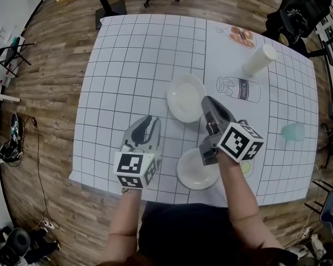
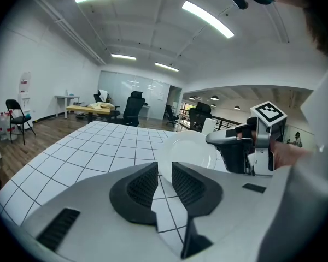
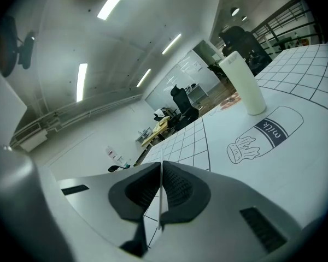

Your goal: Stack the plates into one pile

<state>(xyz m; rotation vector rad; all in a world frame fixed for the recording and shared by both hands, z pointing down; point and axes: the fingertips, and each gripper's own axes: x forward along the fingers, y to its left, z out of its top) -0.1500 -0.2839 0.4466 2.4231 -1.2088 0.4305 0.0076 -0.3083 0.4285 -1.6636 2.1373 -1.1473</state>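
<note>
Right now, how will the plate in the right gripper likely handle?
The plate looks stiff: held by one rim, it shows no sag. Smooth and thin-edged in the right gripper, it could slip or swing. Probably breakable if dropped.

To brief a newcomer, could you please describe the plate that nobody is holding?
On the gridded table cover, look at the edge nearest the person. The plate lies flat there beneath the right gripper, whereas the other plate, nearer the middle, is pinched at its rim.
</note>
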